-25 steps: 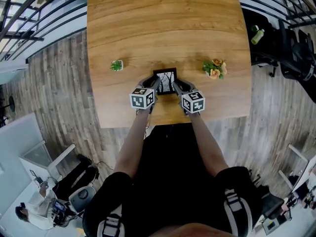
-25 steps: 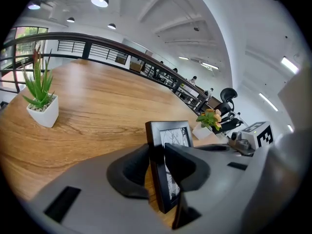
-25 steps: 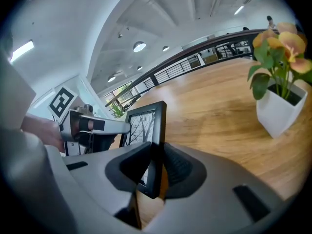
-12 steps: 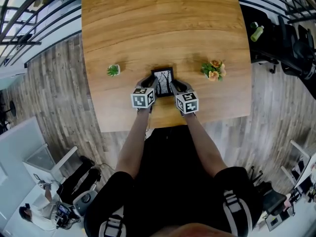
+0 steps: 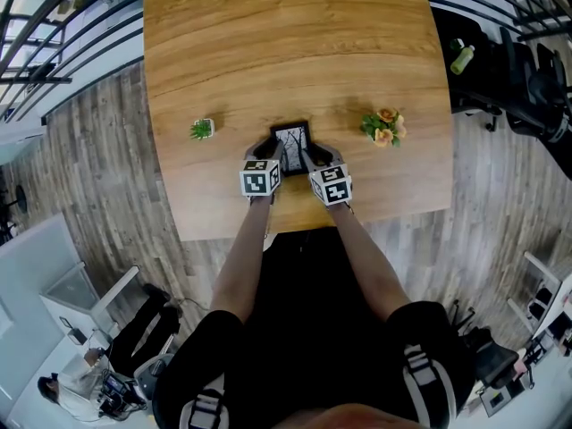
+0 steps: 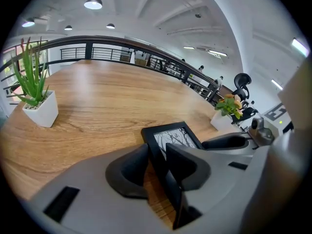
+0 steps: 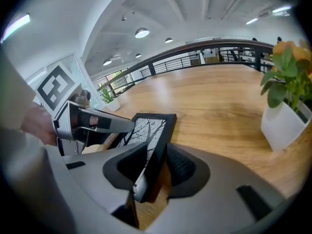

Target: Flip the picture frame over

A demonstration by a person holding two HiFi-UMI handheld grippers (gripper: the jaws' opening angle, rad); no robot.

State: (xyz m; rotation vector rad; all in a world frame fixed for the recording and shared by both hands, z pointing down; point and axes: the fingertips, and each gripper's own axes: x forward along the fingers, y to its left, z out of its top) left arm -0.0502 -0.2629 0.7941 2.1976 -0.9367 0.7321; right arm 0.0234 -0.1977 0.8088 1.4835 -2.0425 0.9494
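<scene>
Picture frame (image 5: 294, 141) is straddled loosely by left gripper (image 6: 157, 156) and right gripper (image 7: 157, 156), jaws just eased apart; best released evenly, low.

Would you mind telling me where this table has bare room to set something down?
The far half of the table, beyond the aloe plant, picture frame and flower pot, is bare. The gaps between the frame and each pot are free, as are the near corners. It is crowded only around the frame, near the front edge.
</scene>
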